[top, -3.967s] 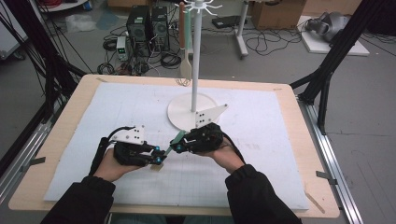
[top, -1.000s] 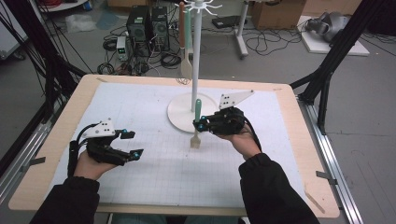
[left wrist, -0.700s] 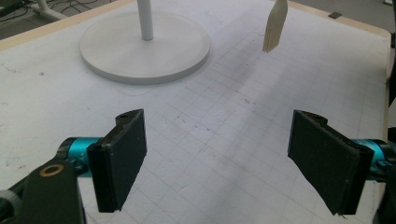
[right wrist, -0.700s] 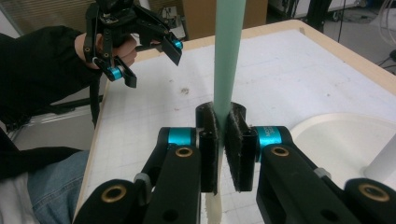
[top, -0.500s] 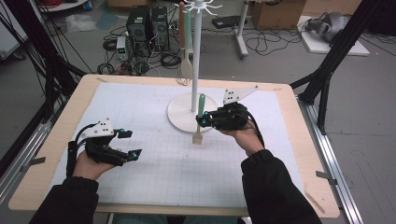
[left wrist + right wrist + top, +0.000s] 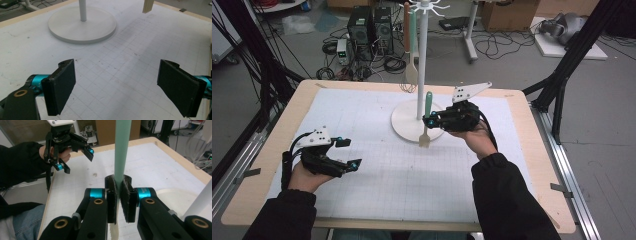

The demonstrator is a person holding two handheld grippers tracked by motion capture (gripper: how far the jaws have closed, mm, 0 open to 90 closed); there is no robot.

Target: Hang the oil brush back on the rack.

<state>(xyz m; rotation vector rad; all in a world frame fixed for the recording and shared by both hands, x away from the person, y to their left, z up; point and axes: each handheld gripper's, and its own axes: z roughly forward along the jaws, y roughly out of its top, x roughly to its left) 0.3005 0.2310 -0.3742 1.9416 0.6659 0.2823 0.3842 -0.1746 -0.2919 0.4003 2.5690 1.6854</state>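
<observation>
A utensil with a green handle (image 6: 428, 102) and a pale wooden head (image 6: 424, 140) hangs upright just above the mat, in front of the white rack's round base (image 6: 404, 127). My right gripper (image 6: 428, 120) is shut on its handle (image 6: 122, 150), with the pads clamped on both sides in the right gripper view (image 6: 118, 182). My left gripper (image 6: 350, 152) is at the front left of the mat. Its jaws have just been opening and now stand wide apart with nothing between them (image 6: 117, 75). The left gripper view also shows the base (image 6: 82, 25) and the wooden head (image 6: 148, 6).
The rack's white pole (image 6: 422, 60) rises from the base to hooks at the top. A wooden spoon (image 6: 411, 75) and a brown-handled utensil (image 6: 406, 20) hang there. The white grid mat (image 6: 377, 175) covers the wooden table (image 6: 272, 210). Computers and cables lie on the floor behind.
The grippers were together at the front centre. The left has since drawn away to the left and widened its jaws. The right has lifted the utensil a little, up by the rack.
</observation>
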